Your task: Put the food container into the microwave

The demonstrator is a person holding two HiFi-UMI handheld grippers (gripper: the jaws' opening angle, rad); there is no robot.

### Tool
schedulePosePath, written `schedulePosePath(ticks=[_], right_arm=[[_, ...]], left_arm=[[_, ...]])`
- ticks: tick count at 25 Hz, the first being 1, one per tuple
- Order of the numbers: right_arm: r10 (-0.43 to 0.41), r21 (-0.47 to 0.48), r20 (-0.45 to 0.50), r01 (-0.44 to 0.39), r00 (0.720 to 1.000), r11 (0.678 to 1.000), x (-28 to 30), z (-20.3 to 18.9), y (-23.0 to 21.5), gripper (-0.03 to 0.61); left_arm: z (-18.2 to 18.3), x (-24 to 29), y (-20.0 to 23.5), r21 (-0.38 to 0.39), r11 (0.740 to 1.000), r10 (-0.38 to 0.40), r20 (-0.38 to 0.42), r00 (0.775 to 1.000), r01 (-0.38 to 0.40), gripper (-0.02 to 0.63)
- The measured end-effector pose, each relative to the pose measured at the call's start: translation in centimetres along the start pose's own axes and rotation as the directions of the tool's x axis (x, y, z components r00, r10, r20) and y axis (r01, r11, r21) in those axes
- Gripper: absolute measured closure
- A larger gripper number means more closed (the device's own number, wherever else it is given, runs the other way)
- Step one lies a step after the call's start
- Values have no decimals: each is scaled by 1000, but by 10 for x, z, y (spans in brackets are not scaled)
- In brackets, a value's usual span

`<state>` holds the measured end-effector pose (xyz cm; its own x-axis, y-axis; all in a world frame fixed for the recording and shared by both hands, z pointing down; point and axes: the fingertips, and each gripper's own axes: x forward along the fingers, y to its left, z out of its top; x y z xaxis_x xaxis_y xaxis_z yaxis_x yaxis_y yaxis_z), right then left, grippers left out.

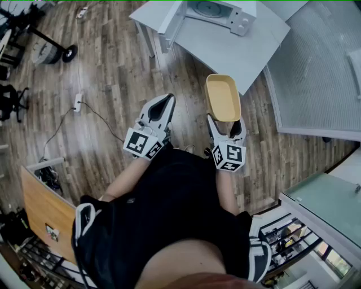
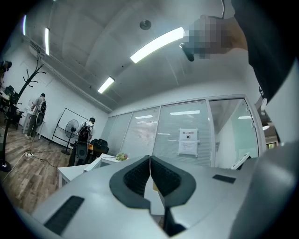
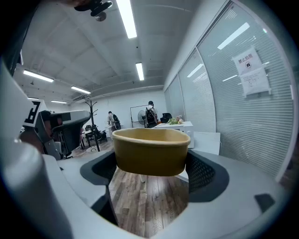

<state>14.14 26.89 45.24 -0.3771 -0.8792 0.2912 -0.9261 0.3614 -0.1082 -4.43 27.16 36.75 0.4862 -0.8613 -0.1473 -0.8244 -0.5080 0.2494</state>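
Note:
A tan, empty food container point(image 1: 222, 97) is held out in front of me, above the wood floor. My right gripper point(image 1: 224, 123) is shut on its near end; in the right gripper view the food container point(image 3: 150, 150) sits between the two dark pads. My left gripper point(image 1: 162, 107) is shut with nothing in it, level with the right one; its pads point(image 2: 140, 177) meet in the left gripper view. The white microwave point(image 1: 217, 11) stands on a white table point(image 1: 225, 42) ahead, door point(image 1: 171, 17) swung open to the left, turntable visible inside.
A frosted glass wall point(image 1: 316, 73) runs along the right. A power strip and cable point(image 1: 78, 101) lie on the floor at left. A wooden desk point(image 1: 45, 211) is at lower left. People and a fan point(image 3: 140, 114) stand far across the room.

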Motion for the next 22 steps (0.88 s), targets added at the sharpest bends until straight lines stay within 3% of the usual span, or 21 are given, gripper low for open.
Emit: schedulePosePath(ticks=[12,22], right_arm=[[-1,2,-6,1,1000,1000,6,-2,5,98],[-12,47,5,12,1000,999,42,5,27,97]], left_arm=[[-2,0,8,-12,1000,-8,-9,1000,8,589],[2,3,49,-30,999,-39,-24,999,38,589]])
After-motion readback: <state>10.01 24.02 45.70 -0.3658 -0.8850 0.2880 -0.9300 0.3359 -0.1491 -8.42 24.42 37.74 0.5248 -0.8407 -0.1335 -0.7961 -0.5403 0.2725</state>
